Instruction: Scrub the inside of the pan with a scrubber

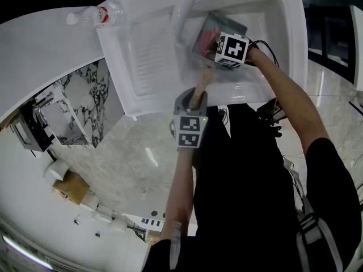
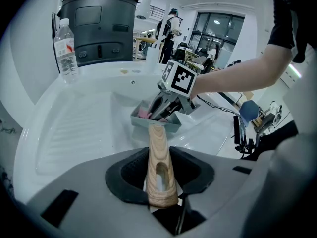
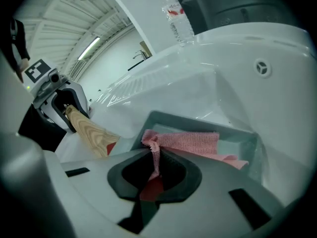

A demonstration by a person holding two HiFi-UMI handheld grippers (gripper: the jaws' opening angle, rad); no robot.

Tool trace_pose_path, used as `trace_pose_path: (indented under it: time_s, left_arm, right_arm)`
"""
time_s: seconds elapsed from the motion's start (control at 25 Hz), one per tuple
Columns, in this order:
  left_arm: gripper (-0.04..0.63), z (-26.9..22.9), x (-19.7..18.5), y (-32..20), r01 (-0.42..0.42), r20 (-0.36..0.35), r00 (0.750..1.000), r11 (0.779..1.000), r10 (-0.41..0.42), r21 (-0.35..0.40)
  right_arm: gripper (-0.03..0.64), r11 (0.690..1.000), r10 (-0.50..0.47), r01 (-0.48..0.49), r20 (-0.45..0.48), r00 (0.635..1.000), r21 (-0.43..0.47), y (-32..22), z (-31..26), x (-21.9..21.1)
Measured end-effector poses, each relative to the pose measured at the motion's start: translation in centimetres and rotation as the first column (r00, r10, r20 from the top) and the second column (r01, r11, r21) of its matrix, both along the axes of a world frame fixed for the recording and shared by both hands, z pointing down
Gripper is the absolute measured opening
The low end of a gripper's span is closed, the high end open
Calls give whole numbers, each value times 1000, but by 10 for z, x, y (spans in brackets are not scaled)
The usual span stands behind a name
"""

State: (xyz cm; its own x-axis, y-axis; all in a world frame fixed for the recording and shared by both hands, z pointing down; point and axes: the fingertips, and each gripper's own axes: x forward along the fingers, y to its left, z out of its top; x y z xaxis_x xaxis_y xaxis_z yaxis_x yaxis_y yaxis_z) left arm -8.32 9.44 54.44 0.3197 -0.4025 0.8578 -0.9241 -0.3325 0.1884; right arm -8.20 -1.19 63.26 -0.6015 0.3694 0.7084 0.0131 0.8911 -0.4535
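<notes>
A square grey pan (image 1: 227, 22) lies in the white sink, its wooden handle (image 1: 200, 87) pointing toward me. My left gripper (image 1: 193, 102) is shut on that handle (image 2: 158, 167), which runs up between its jaws to the pan (image 2: 157, 125). My right gripper (image 1: 219, 54) reaches into the pan and is shut on a pink mesh scrubber (image 3: 189, 143). A fold of the scrubber is pinched between the right gripper's (image 3: 156, 171) jaws and the rest lies spread on the pan's (image 3: 203, 124) floor. The scrubber (image 2: 143, 114) shows pink beneath the right gripper (image 2: 166, 105).
The sink basin (image 1: 266, 16) has a ribbed draining board (image 1: 147, 55) on its left and a white faucet (image 1: 187, 4) over the pan. A clear water bottle (image 1: 93, 17) lies at the sink's far left corner. A dark bin (image 2: 99, 24) stands behind the sink.
</notes>
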Motion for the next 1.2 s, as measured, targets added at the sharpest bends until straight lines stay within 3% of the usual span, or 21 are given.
trace_pose_path:
  time_s: [0.24, 0.4, 0.52, 0.64, 0.76, 0.84, 0.96, 1.2]
  left_arm:
    - [147, -1, 0, -1, 1, 1, 1000, 1000, -1, 4]
    - [147, 0, 0, -1, -1, 0, 1000, 1000, 1, 5]
    - [147, 0, 0, -1, 1, -1, 1000, 1000, -1, 6]
    - [147, 0, 0, -1, 4, -2, 1000, 1000, -4, 5]
    - [147, 1, 0, -1, 1, -1, 1000, 1000, -1, 4]
    - [147, 0, 0, -1, 0, 0, 1000, 1000, 0, 6]
    - [146, 0, 0, -1, 0, 2, 1000, 1000, 0, 11]
    - [146, 0, 0, -1, 2, 3, 1000, 1000, -2, 15]
  right_arm:
    - [38, 981, 126, -113, -75, 989, 158, -49, 25, 25]
    - [38, 928, 189, -134, -127, 974, 348, -82, 40, 39]
    - [38, 872, 206, -93, -189, 960, 480, -102, 53, 49]
    - [38, 844, 228, -78, -224, 948, 530, -111, 58, 55]
    - [38, 884, 283, -153, -245, 927, 442, -109, 59, 61]
    - [38, 923, 320, -237, -262, 911, 302, -99, 55, 64]
    - [38, 945, 326, -313, -259, 909, 90, -78, 43, 60]
    - [38, 985, 138, -156, -207, 969, -75, -26, 18, 45]
